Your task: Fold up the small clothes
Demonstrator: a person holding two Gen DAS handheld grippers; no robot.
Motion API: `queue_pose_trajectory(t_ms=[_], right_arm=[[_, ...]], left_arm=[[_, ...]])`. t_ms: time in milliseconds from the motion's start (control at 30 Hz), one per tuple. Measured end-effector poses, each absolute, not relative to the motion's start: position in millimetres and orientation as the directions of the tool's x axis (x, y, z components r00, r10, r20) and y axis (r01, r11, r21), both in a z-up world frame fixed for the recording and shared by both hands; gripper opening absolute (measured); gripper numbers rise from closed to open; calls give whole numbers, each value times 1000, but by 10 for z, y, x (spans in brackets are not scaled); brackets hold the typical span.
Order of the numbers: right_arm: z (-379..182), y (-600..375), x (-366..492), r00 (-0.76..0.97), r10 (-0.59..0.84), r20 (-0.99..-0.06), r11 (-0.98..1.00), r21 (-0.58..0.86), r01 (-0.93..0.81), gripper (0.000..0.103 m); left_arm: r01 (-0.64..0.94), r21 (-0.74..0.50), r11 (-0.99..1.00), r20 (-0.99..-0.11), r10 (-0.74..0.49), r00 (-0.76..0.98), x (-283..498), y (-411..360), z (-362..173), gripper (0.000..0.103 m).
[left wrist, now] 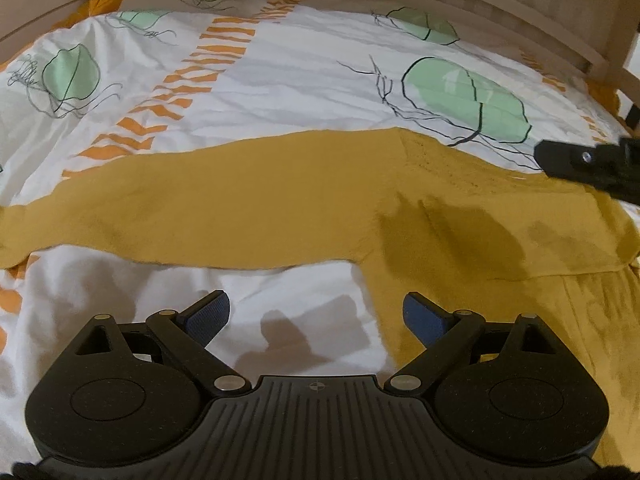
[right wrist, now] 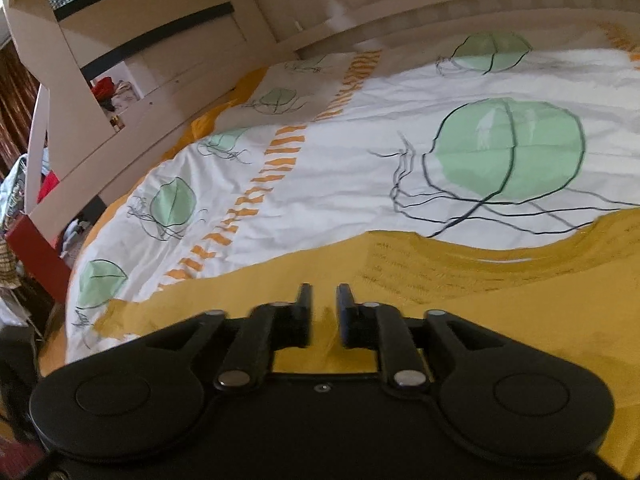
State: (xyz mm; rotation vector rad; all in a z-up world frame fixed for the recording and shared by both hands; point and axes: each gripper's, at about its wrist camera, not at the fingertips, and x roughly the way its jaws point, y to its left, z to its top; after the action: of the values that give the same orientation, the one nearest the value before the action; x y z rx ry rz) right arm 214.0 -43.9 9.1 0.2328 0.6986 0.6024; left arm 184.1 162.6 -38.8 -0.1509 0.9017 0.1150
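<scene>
Mustard-yellow knitted top (left wrist: 248,208) lies spread flat across a white duvet cover printed with green leaf shapes and orange dashed stripes (left wrist: 312,80), one long sleeve stretched out toward nine o'clock in the left wrist view and the body filling the four o'clock part of the frame. A ribbed, open-stitch band of the top (right wrist: 432,268) shows near the neckline in the right wrist view, at about two o'clock from the tongs.

Left gripper (left wrist: 316,316) hovers above the duvet cover with its blue-padded fingers (left wrist: 210,312) wide apart, nothing between them; the right-hand pad sits over the edge of the top's body. Right gripper (right wrist: 324,312) has its black fingers drawn close together, a narrow gap left, and a strip of yellow cloth shows in that gap; whether it is actually pinched I cannot tell. A pale wooden bed frame (right wrist: 120,132) runs along the duvet's far side from nine to twelve o'clock.
</scene>
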Motion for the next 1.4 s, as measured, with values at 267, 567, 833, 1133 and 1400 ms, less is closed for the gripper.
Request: queue_pose_trajectory(t_ms=[267,567,833,1133,1400], right_arm=[[-85,-857,1806,704,429,-566,901,214,-376,63],[-481,-1284,1488,728,300,-616,952,138,-275,65],[-717,-1355,1363,753,284,-594,951,77,-298,77],[-747,-1449,1344,753,350,-557,934,147,-326,84],[-690,-1443,1314,762,357,-540,932,149,-332,84]], left_arm=[[-98,-108,989,-786,-24,618,2078,1392,-329,94],[-36,-164,986,-800,-112,589,2476,1090,-436,77],[-48,-237,970,-831,-176,528,2722,957,-624,67],[-91,-195,977,-825,-113,554,2791,961,-618,13],[-94,-118,989,-748,-27,664,2760,1056,-205,1]])
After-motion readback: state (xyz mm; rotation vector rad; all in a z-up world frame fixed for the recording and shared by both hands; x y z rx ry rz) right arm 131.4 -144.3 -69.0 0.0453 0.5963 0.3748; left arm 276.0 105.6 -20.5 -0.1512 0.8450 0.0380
